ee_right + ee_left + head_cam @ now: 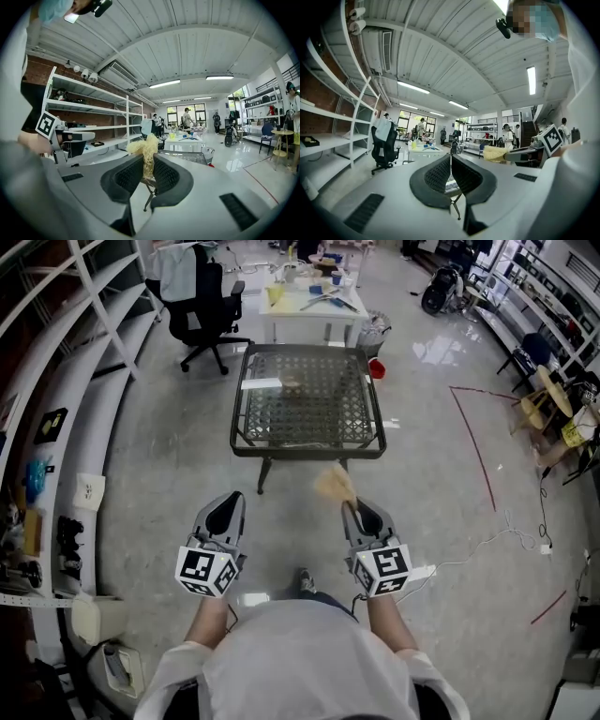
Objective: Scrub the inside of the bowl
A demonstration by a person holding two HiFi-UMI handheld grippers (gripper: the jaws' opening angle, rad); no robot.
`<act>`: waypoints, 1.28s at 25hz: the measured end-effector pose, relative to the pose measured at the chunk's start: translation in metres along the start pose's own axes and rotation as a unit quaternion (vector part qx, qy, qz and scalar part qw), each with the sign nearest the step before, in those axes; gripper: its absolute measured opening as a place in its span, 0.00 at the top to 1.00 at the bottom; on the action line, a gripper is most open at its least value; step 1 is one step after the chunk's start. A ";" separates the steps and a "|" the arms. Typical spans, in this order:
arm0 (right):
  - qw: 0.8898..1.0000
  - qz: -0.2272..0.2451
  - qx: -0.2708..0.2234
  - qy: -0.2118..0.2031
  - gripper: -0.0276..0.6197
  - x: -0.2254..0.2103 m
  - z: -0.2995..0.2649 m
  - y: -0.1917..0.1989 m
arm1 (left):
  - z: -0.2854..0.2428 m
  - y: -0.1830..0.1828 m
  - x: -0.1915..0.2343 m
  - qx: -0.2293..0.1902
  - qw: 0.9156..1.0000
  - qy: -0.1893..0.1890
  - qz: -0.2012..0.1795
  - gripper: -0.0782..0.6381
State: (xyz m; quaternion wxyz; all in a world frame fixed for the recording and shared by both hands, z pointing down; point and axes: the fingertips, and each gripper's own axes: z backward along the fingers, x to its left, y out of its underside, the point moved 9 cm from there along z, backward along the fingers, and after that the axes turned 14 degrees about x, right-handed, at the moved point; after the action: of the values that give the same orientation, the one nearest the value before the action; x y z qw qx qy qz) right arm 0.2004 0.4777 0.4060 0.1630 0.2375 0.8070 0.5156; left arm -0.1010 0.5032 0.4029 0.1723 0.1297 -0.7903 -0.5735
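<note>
left gripper (226,503): clenched tight, nothing between the jaws; held level over the floor, at the person's left.
right gripper (360,512): clamped on the scrubber, tipped slightly down; level with the left one, well apart from it.
scrubber (335,486): pale yellow fibrous tuft. Its narrow end is pinched between the right jaws, and the frayed head sticks out past the tips toward the table.
table (309,449): low, dark frame, glass over a lattice top. It stands on the floor straight ahead of both grippers, touching neither.
bowl: can't make it out in any view. There's a small pale item on the tabletop, too small to tell.
chair (206,307): black office chair, beyond the table to the left.
white table (314,313): behind the low table, cluttered.
shelves (89,381): white rack along the left wall.
</note>
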 end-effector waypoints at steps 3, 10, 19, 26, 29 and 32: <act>1.000 0.007 0.003 -0.014 0.85 -0.019 -0.018 -0.009 | -0.024 -0.008 0.003 -0.002 1.000 -0.008 0.002 0.84; 0.999 0.023 0.005 -0.038 0.85 -0.060 -0.058 -0.024 | -0.072 -0.018 0.010 -0.002 1.000 -0.028 0.009 0.84; 0.999 0.016 0.010 -0.039 0.85 -0.079 -0.105 -0.037 | -0.108 -0.024 0.040 0.001 1.000 -0.027 0.016 0.84; 1.000 0.001 0.005 -0.008 0.85 -0.071 -0.148 -0.062 | -0.141 -0.046 0.096 0.007 1.000 0.007 0.006 0.84; 1.000 -0.008 0.004 0.007 0.85 -0.068 -0.165 -0.076 | -0.156 -0.063 0.119 0.006 1.000 0.023 -0.005 0.84; 1.000 -0.014 0.002 0.021 0.85 -0.063 -0.178 -0.086 | -0.169 -0.074 0.139 0.005 0.999 0.040 -0.013 0.84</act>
State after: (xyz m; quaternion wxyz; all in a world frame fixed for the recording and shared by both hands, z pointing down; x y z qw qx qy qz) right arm 0.1438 0.2777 0.4026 0.1526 0.2159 0.8142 0.5169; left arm -0.1554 0.2792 0.3973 0.1958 0.1639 -0.7841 -0.5657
